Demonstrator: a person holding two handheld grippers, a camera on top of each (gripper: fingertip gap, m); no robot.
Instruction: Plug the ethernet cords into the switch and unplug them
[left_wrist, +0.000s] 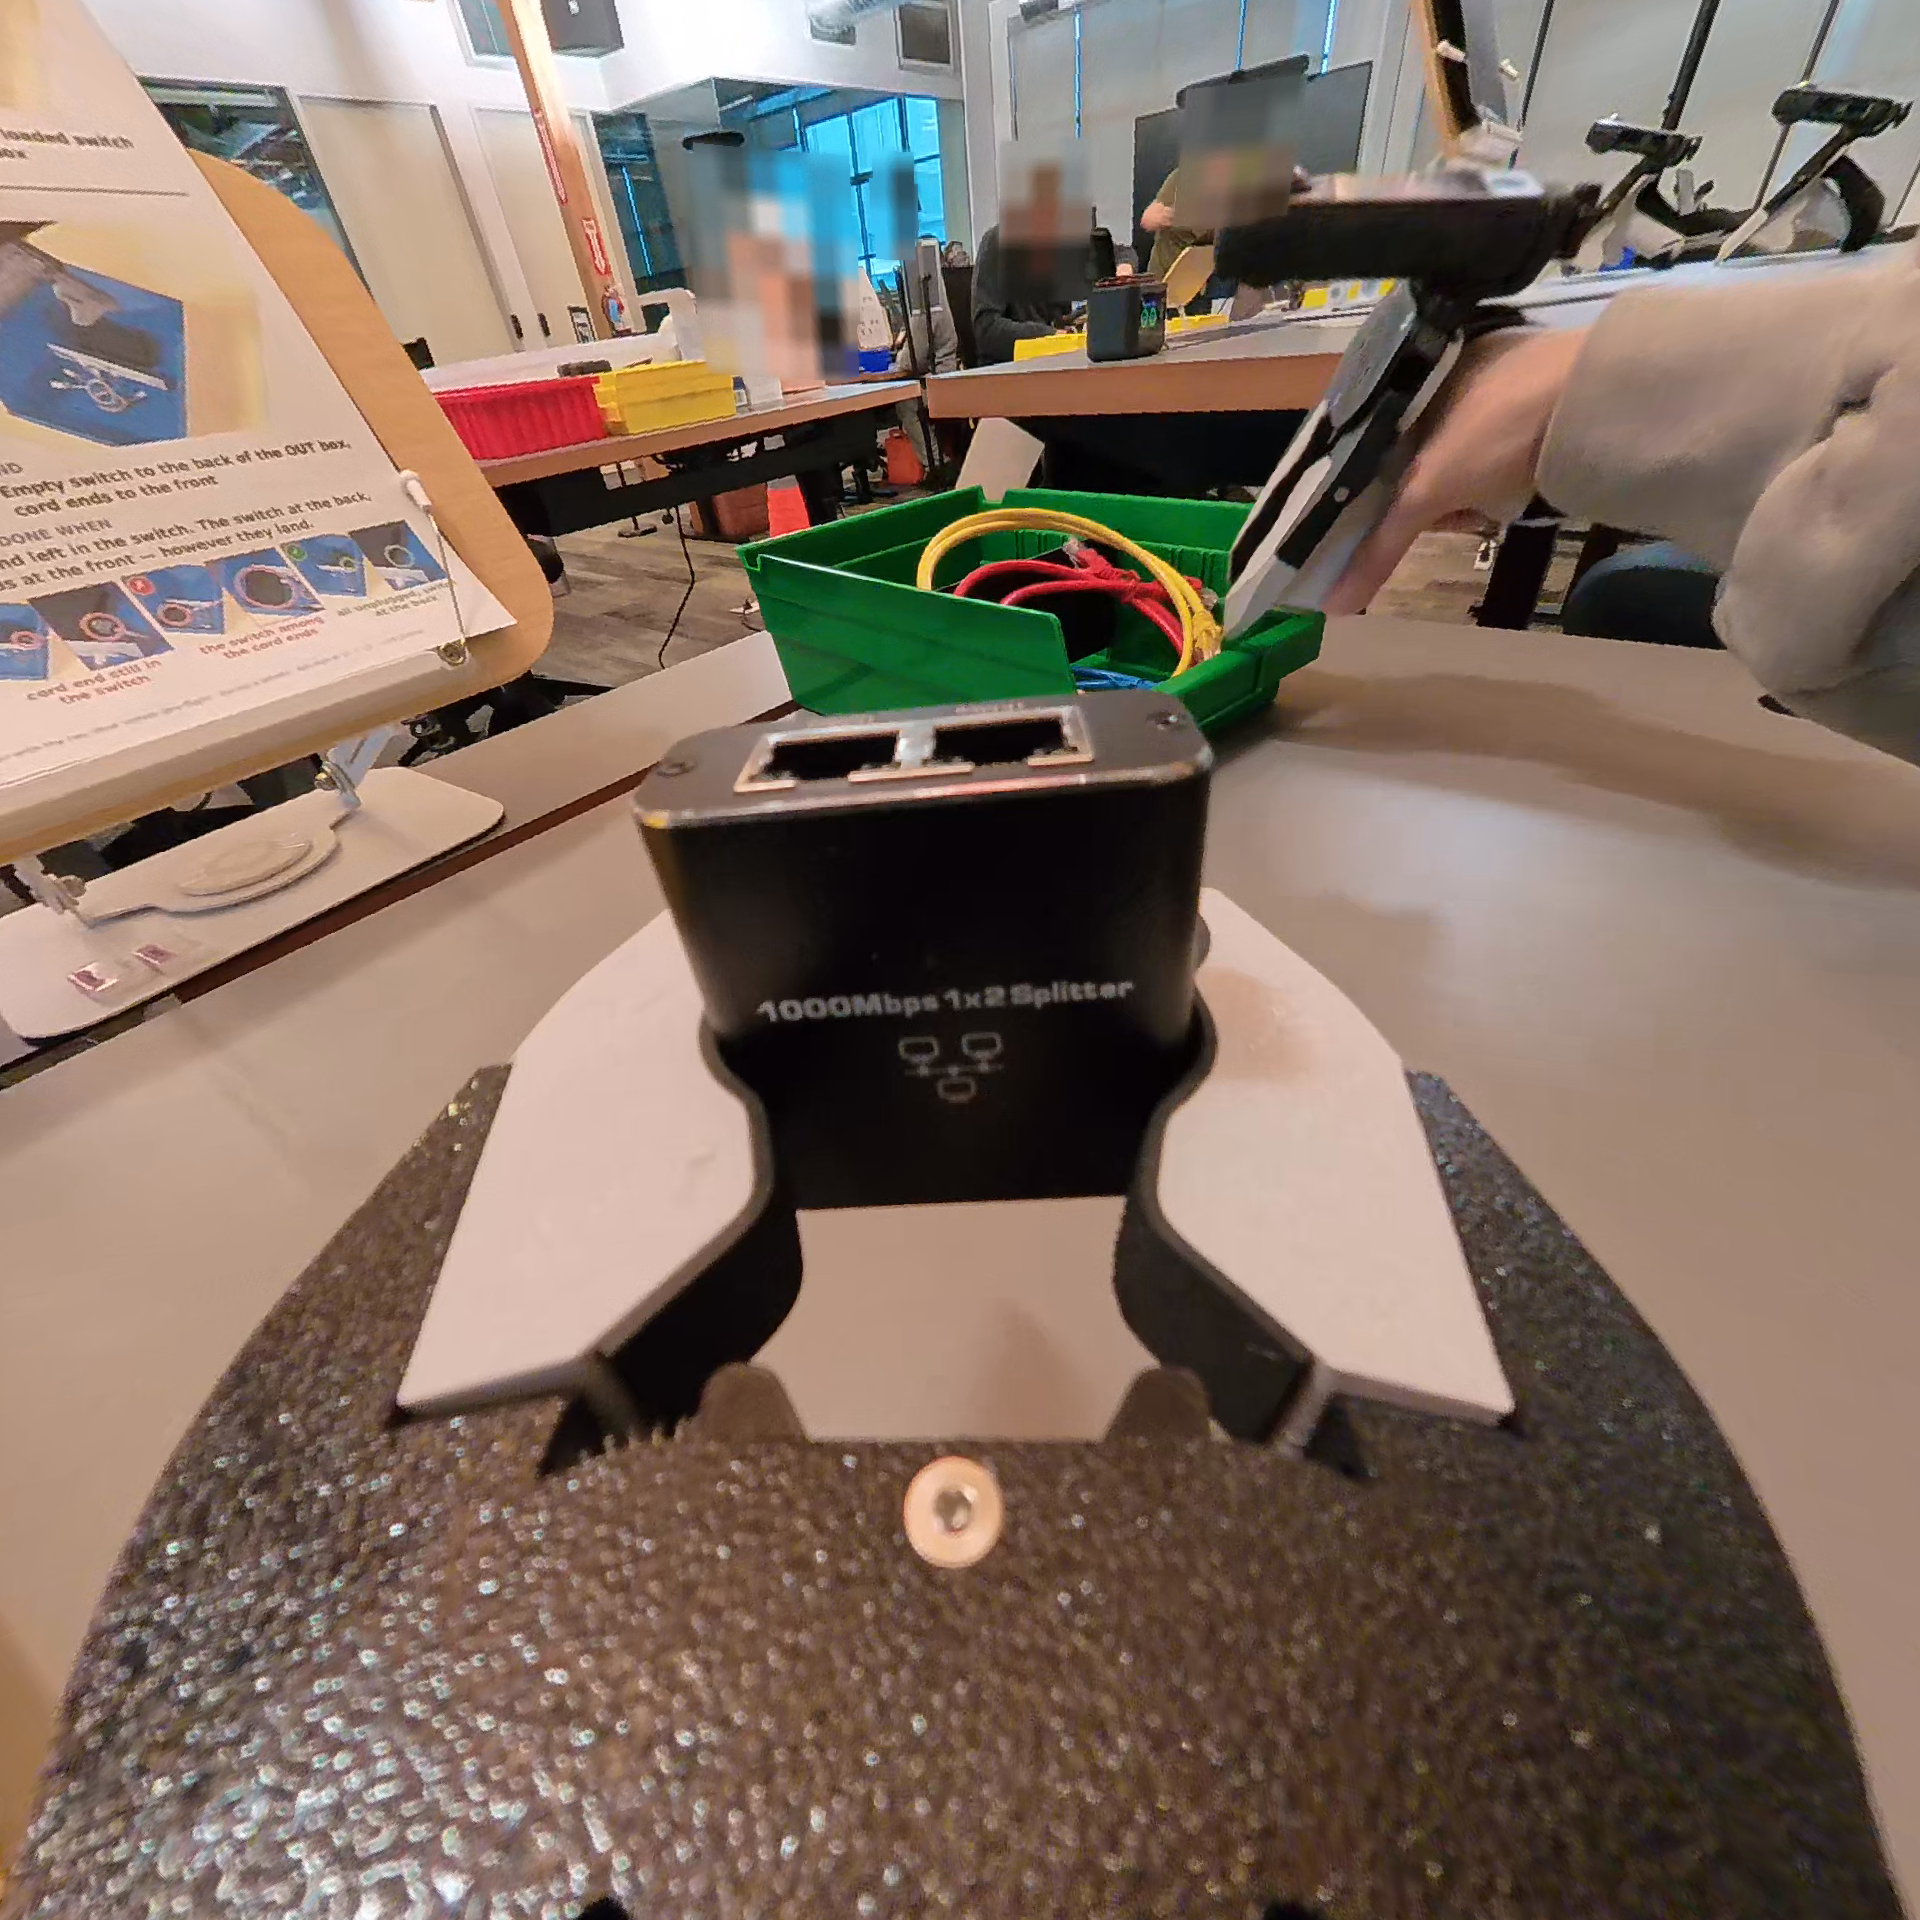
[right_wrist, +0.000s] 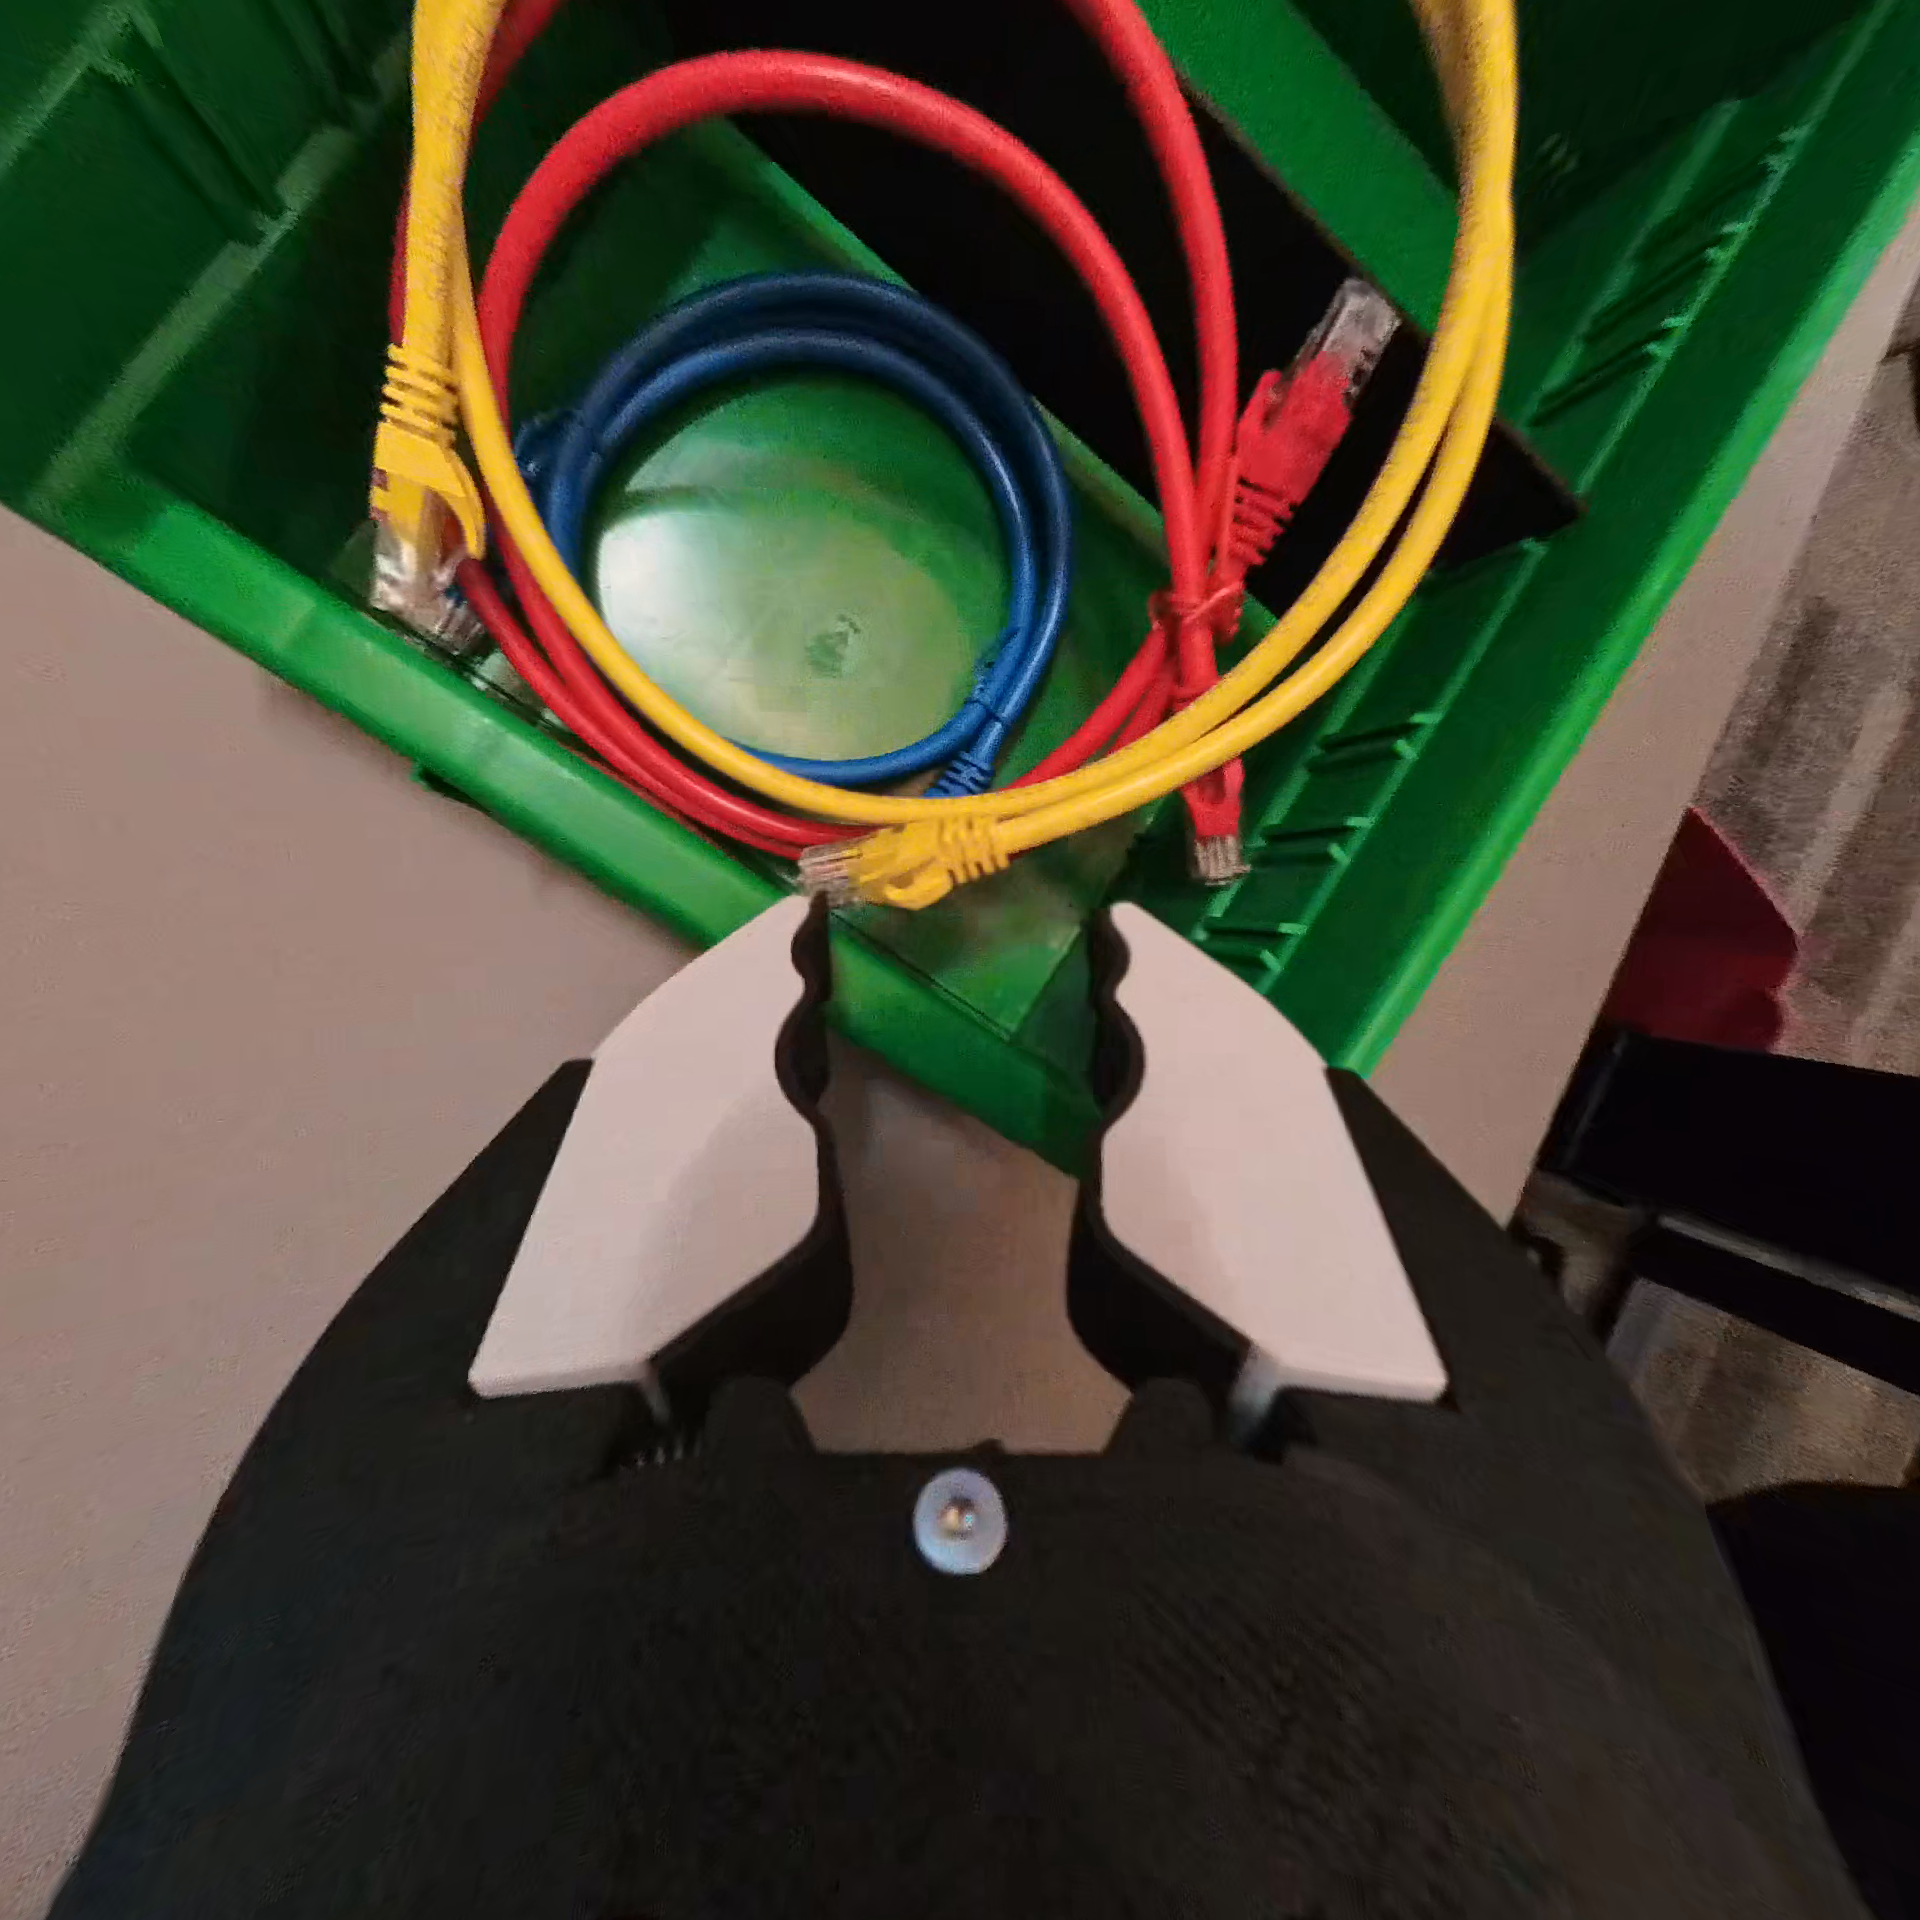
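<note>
the left gripper (left_wrist: 951, 1023) is clamped on the black switch (left_wrist: 925, 894), holding it upright above the grey table (left_wrist: 1455, 935) with its two empty ports (left_wrist: 914, 750) facing away from the camera. beyond it stands a green bin (left_wrist: 904, 623), and to the left a sheet of printed instructions on a wooden stand (left_wrist: 239, 499).

the right gripper (right_wrist: 956, 935) hangs over the near rim of the green bin (right_wrist: 520, 727), its fingers apart with nothing between them. just past its fingertips lies one plug of the yellow cord (right_wrist: 904, 857), resting at the bin's edge. the yellow cord's loop (right_wrist: 1475, 364) runs up and around, with its other plug (right_wrist: 416, 457) at the left wall. the red cord (right_wrist: 790, 94) coils inside it, tied with a red twist, one plug (right_wrist: 1210, 821) near the right wall and another (right_wrist: 1309, 405) raised farther back. the blue cord (right_wrist: 831, 312) lies coiled flat on the bin's floor.

in the left wrist view the right gripper (left_wrist: 1257, 592) dips into the bin's right side, held by a hand (left_wrist: 1455, 488). farther off are tables with red and yellow trays (left_wrist: 582, 410).
</note>
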